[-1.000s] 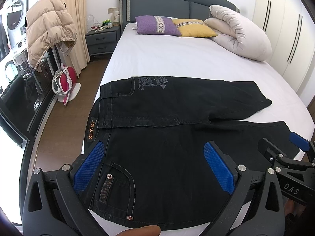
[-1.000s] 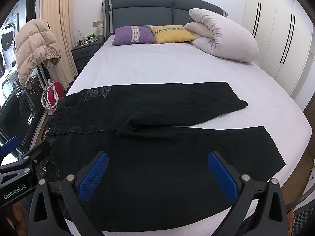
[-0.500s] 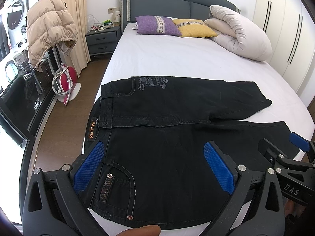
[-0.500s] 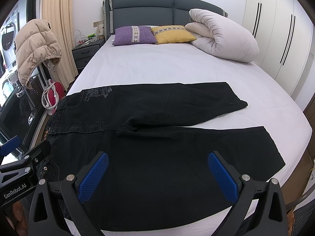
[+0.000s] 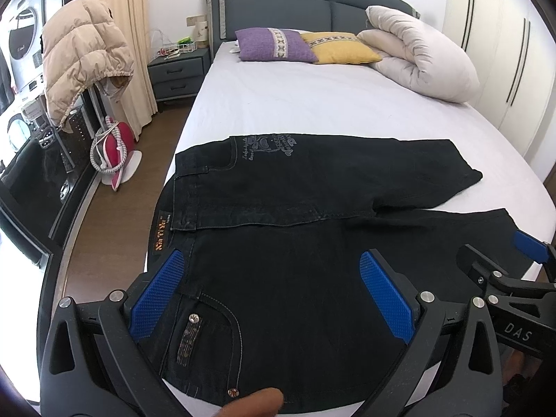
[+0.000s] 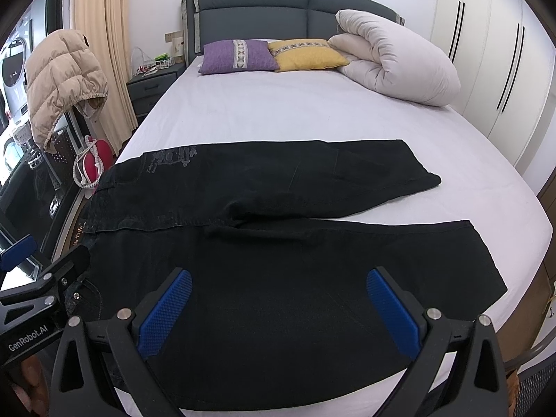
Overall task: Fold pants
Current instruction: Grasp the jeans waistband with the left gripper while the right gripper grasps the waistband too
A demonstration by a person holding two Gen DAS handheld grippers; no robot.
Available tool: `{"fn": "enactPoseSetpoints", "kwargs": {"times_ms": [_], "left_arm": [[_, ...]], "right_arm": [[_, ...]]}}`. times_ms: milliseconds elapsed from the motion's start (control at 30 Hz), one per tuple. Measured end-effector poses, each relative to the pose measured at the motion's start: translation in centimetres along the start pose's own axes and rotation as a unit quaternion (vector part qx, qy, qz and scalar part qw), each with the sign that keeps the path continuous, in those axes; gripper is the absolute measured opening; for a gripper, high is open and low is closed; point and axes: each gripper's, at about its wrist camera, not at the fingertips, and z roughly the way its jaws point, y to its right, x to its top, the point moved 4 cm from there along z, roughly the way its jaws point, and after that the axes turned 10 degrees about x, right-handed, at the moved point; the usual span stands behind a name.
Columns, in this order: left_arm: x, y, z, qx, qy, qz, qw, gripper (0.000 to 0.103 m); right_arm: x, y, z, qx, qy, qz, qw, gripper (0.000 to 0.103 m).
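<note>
Nothing is shifting: I'm hovering both spread grippers, left (image 5: 278, 295) and right (image 6: 278, 309), over the black pants (image 5: 295, 243) lying flat.

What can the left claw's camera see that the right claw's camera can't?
Only the left view shows the near pocket with its studs, the orange waistband label clearly, and a fingertip. Only the right view shows the whole hem of the near leg. Both show the black pants spread flat on the bed, the pillows, and both claws open: left claw, right claw.
</note>
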Motion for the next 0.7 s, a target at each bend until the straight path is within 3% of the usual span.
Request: {"fn": "enactPoseSetpoints", "kwargs": {"times_ms": [167,300,433,567,700], "left_arm": [[0.5,-0.6,1.9,-0.035,-0.009,-0.005,0.9993,0.103],[1.5,0.0,4.5,-0.09,-0.03,0.018,0.9954,0.103],[2.9,0.7,6.1,-0.076,0.013,0.061,0.9952,0.103],[5.8,0.5,10.1,-0.09,-0.032,0.08,0.9922,0.103],[11.3,0.2,15.3,-0.092,-0.017,0.125,0.9878,0.103]], "right_arm": [[0.3,0.3,1.2,0.003,-0.011,-0.001,1.0,0.103],[0.8,0.7,2.5,0.011,-0.021,-0.003,1.0,0.103],[2.1,1.0,3.9,0.049,-0.021,-0.013,0.999,0.103],[4.1,1.1,5.6,0.11,-0.022,-0.049,0.992,0.103],[5.9,1.3,7.9,0.157,-0.041,-0.122,0.979,0.102]]}}
